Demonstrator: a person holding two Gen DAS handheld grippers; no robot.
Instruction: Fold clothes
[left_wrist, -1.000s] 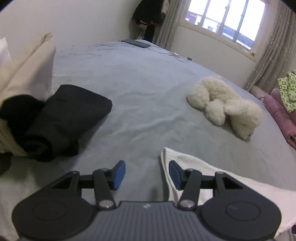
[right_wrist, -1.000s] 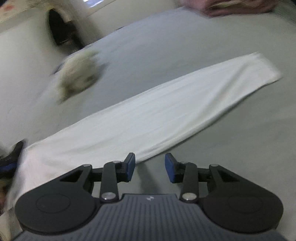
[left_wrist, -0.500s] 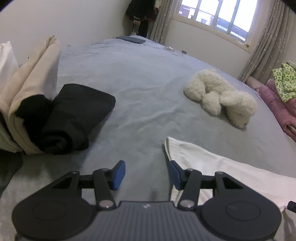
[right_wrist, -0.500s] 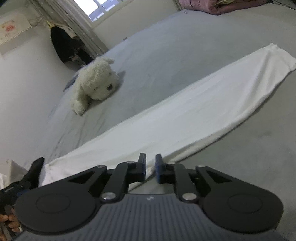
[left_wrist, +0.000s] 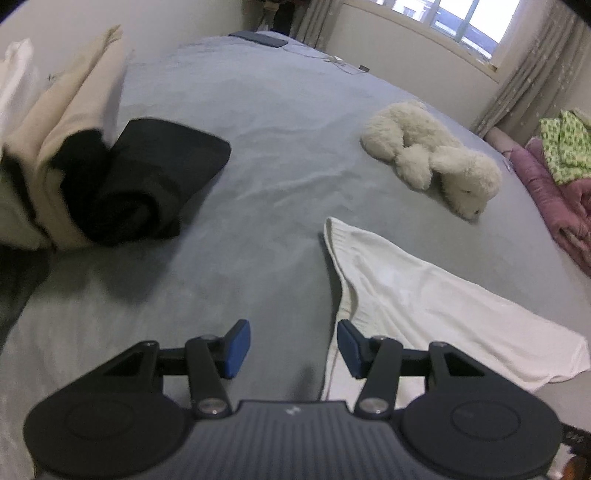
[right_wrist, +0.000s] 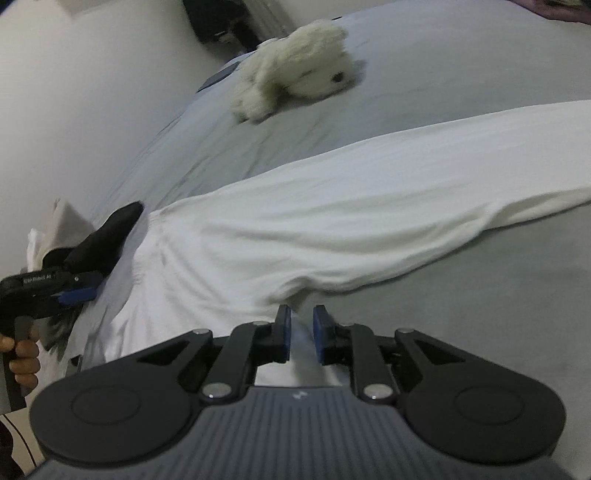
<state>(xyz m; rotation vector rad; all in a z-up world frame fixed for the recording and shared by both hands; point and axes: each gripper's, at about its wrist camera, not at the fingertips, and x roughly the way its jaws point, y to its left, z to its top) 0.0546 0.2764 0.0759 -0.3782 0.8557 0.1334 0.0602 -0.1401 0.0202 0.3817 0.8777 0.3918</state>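
Note:
A long white garment (left_wrist: 424, 295) lies folded into a strip on the grey bed (left_wrist: 277, 122); it also shows in the right wrist view (right_wrist: 332, 221). My left gripper (left_wrist: 293, 349) is open and empty, low over the bed, its right pad at the garment's near edge. It also shows in the right wrist view (right_wrist: 55, 291), at the strip's left end. My right gripper (right_wrist: 301, 332) is shut on the garment's near edge, and the cloth is bunched and lifted there.
A stack of folded cream and black clothes (left_wrist: 92, 173) stands at the left. A white plush dog (left_wrist: 432, 162) lies beyond the garment. Pink and green bedding (left_wrist: 561, 166) sits at the far right. A window and curtains are behind.
My right gripper has closed on the garment's near edge and pulled it up, wrinkling the cloth. My left gripper stays open and has shifted slightly, tilting downward.

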